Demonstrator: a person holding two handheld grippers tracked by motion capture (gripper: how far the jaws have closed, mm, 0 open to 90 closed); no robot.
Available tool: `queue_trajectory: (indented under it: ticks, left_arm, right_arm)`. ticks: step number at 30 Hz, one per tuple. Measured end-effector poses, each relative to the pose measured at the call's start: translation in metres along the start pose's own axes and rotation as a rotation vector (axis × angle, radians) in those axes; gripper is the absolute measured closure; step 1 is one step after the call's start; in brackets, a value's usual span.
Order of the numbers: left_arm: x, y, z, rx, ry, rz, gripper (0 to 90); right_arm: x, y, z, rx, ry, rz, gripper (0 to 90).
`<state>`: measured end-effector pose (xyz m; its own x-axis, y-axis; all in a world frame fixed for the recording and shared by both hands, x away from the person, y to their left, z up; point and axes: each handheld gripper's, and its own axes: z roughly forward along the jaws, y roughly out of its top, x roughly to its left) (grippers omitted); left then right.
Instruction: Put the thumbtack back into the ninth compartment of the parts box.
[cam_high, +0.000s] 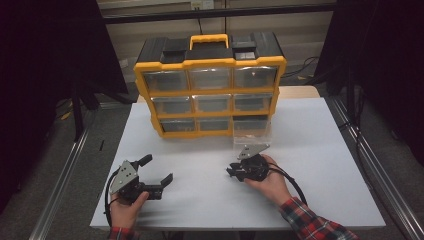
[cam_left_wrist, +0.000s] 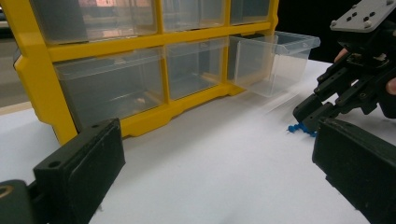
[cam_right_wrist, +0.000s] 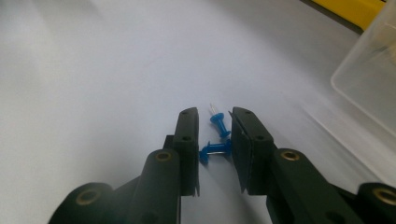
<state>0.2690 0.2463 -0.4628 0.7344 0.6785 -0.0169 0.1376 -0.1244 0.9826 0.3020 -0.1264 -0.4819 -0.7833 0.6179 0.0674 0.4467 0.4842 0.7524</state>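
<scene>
Two blue push pins lie on the white table, one (cam_right_wrist: 218, 122) just beyond the other (cam_right_wrist: 214, 150). My right gripper (cam_right_wrist: 215, 114) straddles them, its jaws a narrow gap apart and low over the table, and the pins sit loose between the pads. The left gripper view shows the pins (cam_left_wrist: 299, 129) under the right gripper (cam_left_wrist: 308, 114). From above, the right gripper (cam_high: 231, 172) points left, in front of a clear drawer (cam_high: 251, 131). My left gripper (cam_high: 150, 172) rests at the front left, jaws wide apart and empty (cam_left_wrist: 215, 140).
A yellow and black organiser (cam_high: 210, 90) with clear drawers stands at the back of the white table (cam_high: 310, 175). Its bottom right drawer (cam_left_wrist: 273, 60) is pulled out towards the right gripper and looks empty. Metal rails run along both sides of the table.
</scene>
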Motion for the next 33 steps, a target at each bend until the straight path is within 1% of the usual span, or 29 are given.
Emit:
queue_trajectory:
  ticks: [1, 4, 5, 7, 8, 9, 10, 11, 12, 13, 15, 16, 17, 19, 21, 24, 25, 28, 30, 31, 32, 33]
  left_arm:
    - [0.000, 0.000, 0.000, 0.001, 0.002, 0.006, 2.1]
    - [0.000, 0.000, 0.000, 0.000, 0.002, 0.006, 2.1]
    - [0.001, 0.000, -0.001, 0.011, 0.001, 0.014, 2.1]
    - [0.001, 0.000, -0.001, 0.011, -0.002, 0.016, 2.2]
    - [0.000, 0.000, -0.001, 0.013, 0.004, 0.017, 2.3]
    - [0.001, 0.000, -0.001, 0.017, 0.006, 0.029, 2.3]
    - [0.001, 0.000, -0.001, 0.018, 0.006, 0.027, 2.3]
    - [0.000, 0.000, -0.001, 0.015, 0.005, 0.018, 2.3]
    - [0.000, 0.000, -0.001, 0.016, 0.005, 0.018, 2.3]
    - [0.001, 0.000, -0.001, 0.019, 0.008, 0.029, 2.3]
    - [0.001, 0.000, -0.001, 0.015, 0.001, 0.026, 2.3]
    - [0.001, 0.000, -0.001, 0.017, 0.001, 0.029, 2.3]
    - [0.001, 0.000, 0.000, 0.014, -0.002, 0.020, 2.3]
    - [0.001, 0.000, 0.000, 0.017, -0.003, 0.019, 2.3]
    - [0.001, 0.000, 0.000, 0.018, -0.005, 0.019, 2.3]
    - [0.001, 0.000, 0.000, 0.022, 0.001, 0.022, 2.3]
    - [0.001, 0.000, 0.000, 0.023, 0.005, 0.025, 2.3]
    - [0.001, 0.000, 0.000, 0.019, 0.001, 0.020, 2.3]
    - [0.001, 0.000, 0.000, 0.021, 0.001, 0.020, 2.3]
    - [0.001, 0.000, 0.000, 0.021, 0.001, 0.020, 2.3]
    - [0.001, 0.000, 0.000, 0.019, 0.002, 0.019, 2.3]
    - [0.001, 0.000, 0.000, 0.019, 0.003, 0.018, 2.3]
  right_arm:
    - [0.001, 0.000, -0.001, -0.001, 0.003, 0.006, 73.0]
    - [0.001, 0.000, -0.003, -0.006, -0.004, -0.005, 73.7]
    - [0.000, 0.000, -0.004, -0.009, -0.001, 0.000, 73.6]
    - [-0.001, 0.001, -0.007, -0.020, -0.017, 0.009, 72.8]
    - [-0.001, 0.001, -0.008, -0.026, -0.011, 0.015, 72.2]
    - [-0.003, 0.001, -0.009, -0.028, -0.016, 0.011, 72.0]
    - [-0.002, 0.001, -0.009, -0.027, -0.020, 0.025, 72.2]
    - [-0.004, 0.001, -0.009, -0.029, -0.019, 0.021, 72.1]
    - [-0.004, 0.001, -0.009, -0.029, -0.018, 0.032, 72.1]
    - [-0.004, 0.001, -0.009, -0.024, -0.018, 0.033, 72.1]
    - [-0.005, 0.001, -0.008, -0.027, -0.025, 0.032, 72.5]
    - [-0.006, 0.001, -0.007, -0.026, -0.021, 0.040, 72.7]
    - [-0.007, 0.001, -0.006, -0.027, -0.017, 0.049, 72.4]
    - [-0.008, 0.001, -0.005, -0.020, -0.028, 0.065, 72.5]
    - [-0.010, 0.001, -0.004, -0.017, -0.023, 0.071, 72.5]
    - [-0.010, 0.002, -0.003, -0.020, -0.025, 0.065, 72.7]
    - [-0.010, 0.003, -0.003, -0.025, -0.018, 0.068, 72.4]
    - [-0.008, 0.005, 0.000, -0.025, -0.009, 0.055, 73.0]
    - [-0.007, 0.008, 0.002, -0.022, 0.001, 0.052, 75.2]
    - [-0.007, 0.009, 0.003, -0.025, 0.011, 0.055, 76.8]
    - [-0.008, 0.010, 0.004, -0.026, 0.019, 0.055, 77.2]
    - [-0.007, 0.010, 0.006, -0.023, 0.028, 0.064, 77.0]
